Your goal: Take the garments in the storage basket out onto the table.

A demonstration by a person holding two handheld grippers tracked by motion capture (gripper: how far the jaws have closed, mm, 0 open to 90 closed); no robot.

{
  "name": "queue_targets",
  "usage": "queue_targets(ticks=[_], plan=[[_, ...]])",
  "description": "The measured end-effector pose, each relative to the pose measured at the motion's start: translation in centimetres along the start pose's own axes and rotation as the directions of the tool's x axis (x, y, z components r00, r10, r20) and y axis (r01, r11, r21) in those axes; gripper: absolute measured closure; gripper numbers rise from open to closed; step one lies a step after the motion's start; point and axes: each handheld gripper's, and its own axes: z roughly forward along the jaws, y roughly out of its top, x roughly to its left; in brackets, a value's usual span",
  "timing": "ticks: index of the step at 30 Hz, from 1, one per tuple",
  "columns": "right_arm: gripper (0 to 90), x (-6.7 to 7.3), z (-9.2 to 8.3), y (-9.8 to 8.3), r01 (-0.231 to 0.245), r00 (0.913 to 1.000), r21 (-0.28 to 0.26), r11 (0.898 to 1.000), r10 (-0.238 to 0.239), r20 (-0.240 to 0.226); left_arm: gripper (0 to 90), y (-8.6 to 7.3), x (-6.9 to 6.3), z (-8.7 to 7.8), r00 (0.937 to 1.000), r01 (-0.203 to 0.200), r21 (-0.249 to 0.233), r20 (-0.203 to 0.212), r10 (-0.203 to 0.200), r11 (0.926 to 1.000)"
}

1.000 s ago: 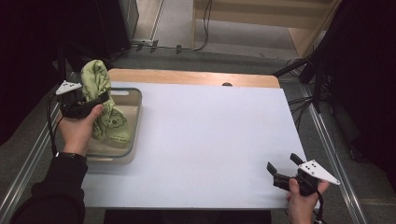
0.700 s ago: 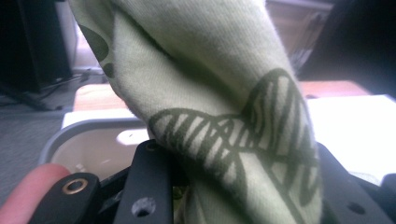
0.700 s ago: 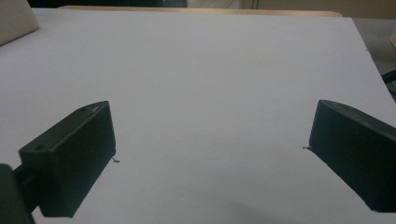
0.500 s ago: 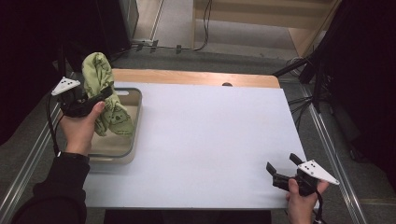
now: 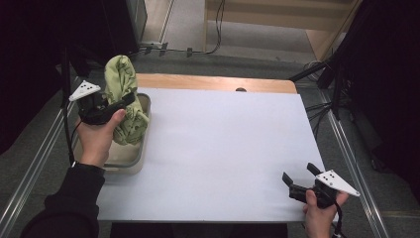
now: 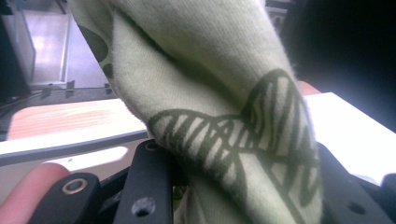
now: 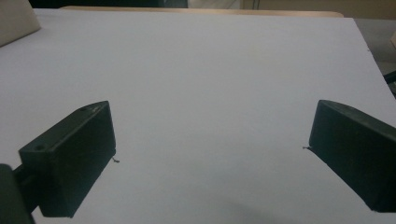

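Green patterned cloth bunched and hanging upright, long axis near vertical, top end raised above the beige tub, lower folds trailing down into it. Clamped mid-length in the left tool, jaws pinched on the fabric, seen close in the left gripper view. Lying far to the left of the right tool, which rests at the near right corner of the white table, jaws apart, holding nothing. Left hand clearly nearer; open table lying to the cloth's right.

Green cloth cut off by the frame's top and bottom edges, its lower folds behind the left gripper.
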Motion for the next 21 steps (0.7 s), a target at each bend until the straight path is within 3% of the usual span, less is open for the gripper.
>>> queue_targets(ticks=[10,21], plan=[[0.0,-0.1,0.0,0.0,-0.001,1.0,-0.003,1.0,0.001,0.001,63.6,0.0,-2.3,0.8,0.9982,0.0,0.011,0.06,-0.001,0.9999],[0.0,-0.1,-0.1,0.0,-0.002,1.0,-0.004,1.0,0.002,0.003,63.5,0.2,-4.4,0.9,0.995,-0.017,0.012,0.098,0.015,0.9998]])
